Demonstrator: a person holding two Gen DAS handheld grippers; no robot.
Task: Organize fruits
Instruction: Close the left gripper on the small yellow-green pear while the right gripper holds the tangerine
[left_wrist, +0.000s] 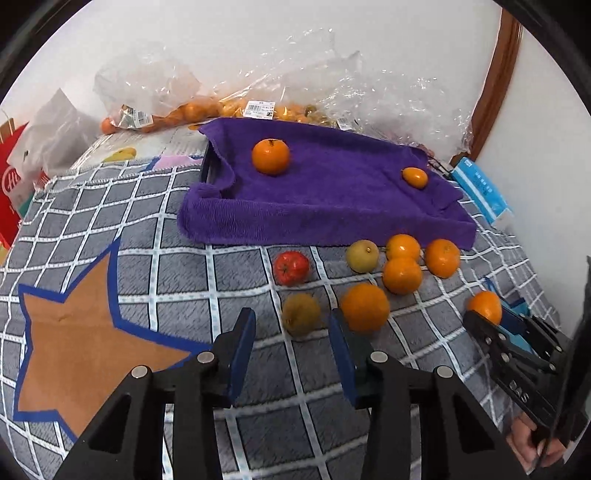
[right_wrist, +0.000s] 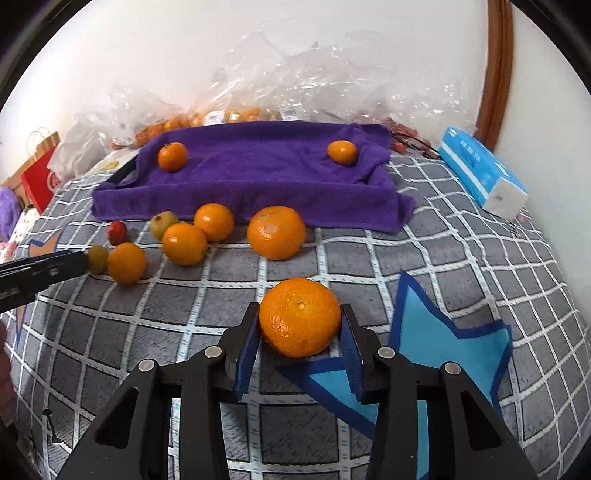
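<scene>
The held orange (right_wrist: 299, 317) sits between the blue pads of the right hand-held gripper (right_wrist: 300, 338), both pads pressed to its sides, near the front of the checked grey blanket (right_wrist: 461, 251). The left wrist view shows the same orange (left_wrist: 485, 306) only partly, at the far right behind the right hand-held gripper (left_wrist: 491, 325).

The right wrist view alone shows the light-blue star patch (right_wrist: 436, 343) directly right of and beneath the held orange. The left wrist view alone shows the orange star patch (left_wrist: 85, 339) at near left.

Loose fruit lies in a cluster just in front of the purple towel (left_wrist: 332, 199): several oranges, including a large orange (left_wrist: 365, 307), a red apple (left_wrist: 291, 267), a yellow-green fruit (left_wrist: 362, 256) and a brownish fruit (left_wrist: 301, 314). On the towel rest an orange (left_wrist: 270, 156) at far left and a small oval orange fruit (left_wrist: 415, 177) at far right, well apart; the towel surface between them is bare.

Beyond the towel, clear plastic bags (left_wrist: 280, 92) of fruit lie against the wall. A blue tissue pack (right_wrist: 480, 173) lies at the right edge of the blanket.

The left hand-held gripper (left_wrist: 291, 332) is spread wide and holds nothing; the brownish fruit lies just beyond its fingertips, and the large orange just beyond the right fingertip.
</scene>
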